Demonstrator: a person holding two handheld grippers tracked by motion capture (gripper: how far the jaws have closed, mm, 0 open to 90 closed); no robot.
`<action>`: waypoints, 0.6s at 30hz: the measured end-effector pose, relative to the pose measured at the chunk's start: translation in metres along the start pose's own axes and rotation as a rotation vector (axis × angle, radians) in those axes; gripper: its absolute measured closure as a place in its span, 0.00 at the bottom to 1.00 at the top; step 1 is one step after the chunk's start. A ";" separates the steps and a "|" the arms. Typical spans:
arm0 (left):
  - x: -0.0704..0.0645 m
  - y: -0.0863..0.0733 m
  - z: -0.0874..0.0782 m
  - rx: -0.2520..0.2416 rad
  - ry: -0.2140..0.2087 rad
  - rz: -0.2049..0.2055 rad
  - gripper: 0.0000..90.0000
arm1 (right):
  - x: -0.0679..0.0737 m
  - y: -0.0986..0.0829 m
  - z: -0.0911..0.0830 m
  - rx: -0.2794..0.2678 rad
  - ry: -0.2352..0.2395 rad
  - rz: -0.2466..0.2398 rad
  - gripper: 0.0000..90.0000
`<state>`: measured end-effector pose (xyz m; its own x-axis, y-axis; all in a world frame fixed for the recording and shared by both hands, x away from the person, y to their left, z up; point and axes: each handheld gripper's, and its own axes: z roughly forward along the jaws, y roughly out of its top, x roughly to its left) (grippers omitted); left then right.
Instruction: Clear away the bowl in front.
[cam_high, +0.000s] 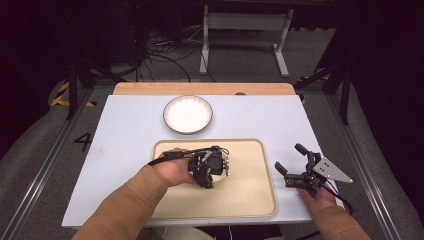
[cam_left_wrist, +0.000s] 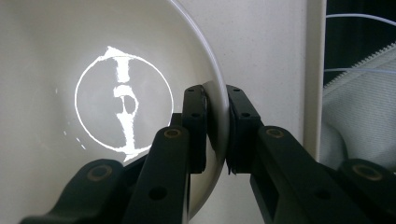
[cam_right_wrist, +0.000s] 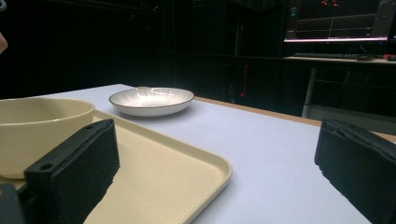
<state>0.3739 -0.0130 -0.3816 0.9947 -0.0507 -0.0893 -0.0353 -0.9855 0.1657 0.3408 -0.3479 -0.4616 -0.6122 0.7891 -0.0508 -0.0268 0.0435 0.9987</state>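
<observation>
Cream bowl sits on the tray at centre frame, rim pinched by the left tool, likely for lifting; right tool, spread wide, waits at lower right over the worktop.

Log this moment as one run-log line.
left gripper: shut on bowl rim, over tray | right gripper: open, beside tray | plate: beyond tray

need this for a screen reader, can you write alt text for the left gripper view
The left gripper is shut on the rim of a cream bowl, one black jaw inside and one outside. A bright ring of light reflects off the bowl's inside, and a cream tray lies beneath.
</observation>
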 end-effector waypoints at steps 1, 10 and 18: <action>0.000 0.000 0.001 0.005 -0.008 0.003 0.89 | 0.000 0.000 0.000 0.000 0.000 0.000 0.00; 0.000 -0.003 -0.001 -0.024 -0.049 -0.025 0.71 | 0.000 0.000 0.000 0.001 0.000 0.001 0.00; -0.004 -0.009 -0.013 -0.104 -0.019 -0.074 0.47 | 0.000 0.000 0.000 0.001 0.000 0.002 0.00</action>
<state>0.3713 -0.0017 -0.3703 0.9922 0.0172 -0.1237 0.0490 -0.9648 0.2585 0.3410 -0.3478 -0.4616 -0.6121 0.7893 -0.0490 -0.0250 0.0426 0.9988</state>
